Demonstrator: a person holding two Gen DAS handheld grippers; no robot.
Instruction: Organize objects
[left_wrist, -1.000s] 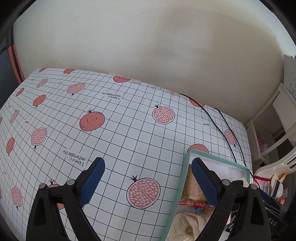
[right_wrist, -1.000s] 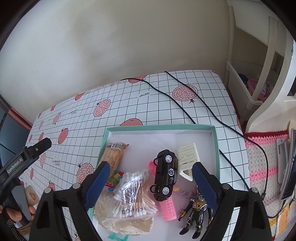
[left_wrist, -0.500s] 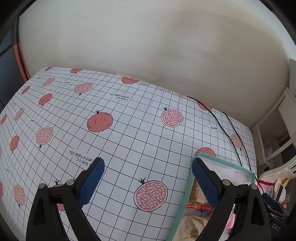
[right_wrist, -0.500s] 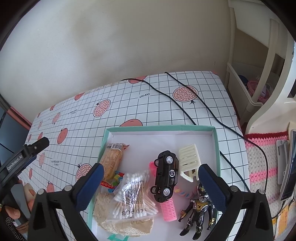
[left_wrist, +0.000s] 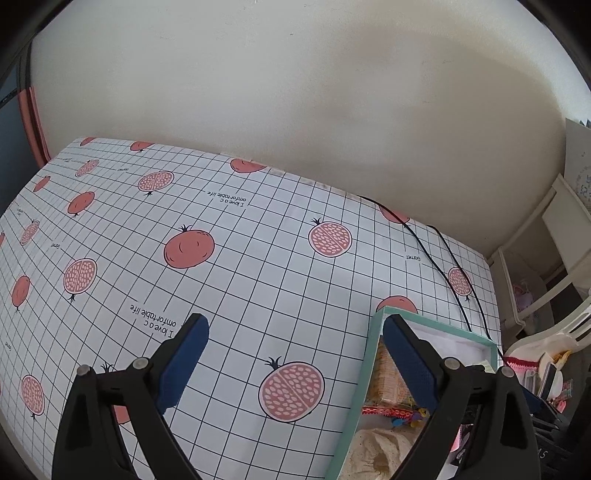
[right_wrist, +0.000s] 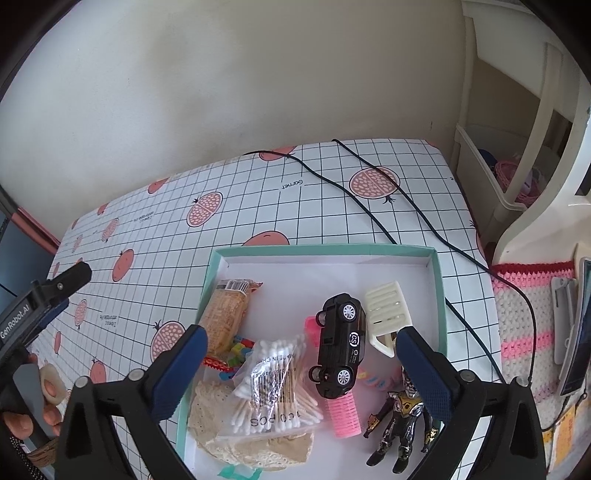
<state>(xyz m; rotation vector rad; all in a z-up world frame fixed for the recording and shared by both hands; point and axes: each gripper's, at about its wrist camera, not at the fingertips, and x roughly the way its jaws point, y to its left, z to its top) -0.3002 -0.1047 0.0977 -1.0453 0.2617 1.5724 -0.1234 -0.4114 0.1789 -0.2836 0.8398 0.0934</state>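
Teal-walled and white inside, the box (right_wrist: 439, 295) is seen on the right part of the gridded pomegranate tablecloth (left_wrist: 236, 266), and every loose item in view lies within it: a black toy car (right_wrist: 341, 356) tipped on its side against a pink hair roller (right_wrist: 343, 413), a cream comb (right_wrist: 388, 310) just beside the car, a bag of cotton swabs (right_wrist: 275, 387) resting on a folded lace cloth (right_wrist: 255, 443), a wrapped snack pack (right_wrist: 225, 317) along the left wall, and a dark action figure (right_wrist: 400, 417) near the front. No item is seen outside the box on the cloth, only two black cables (right_wrist: 369, 206) crossing behind it. It cannot be told from this whether the gathering is finished or whether the contents are yet to be sorted out; nothing is being carried. The right gripper (right_wrist: 299, 339) is held above the box with its jaws wide apart and nothing between them. The left gripper (left_wrist: 295, 328) is likewise spread and unloaded, poised over bare cloth beside the box's left wall.
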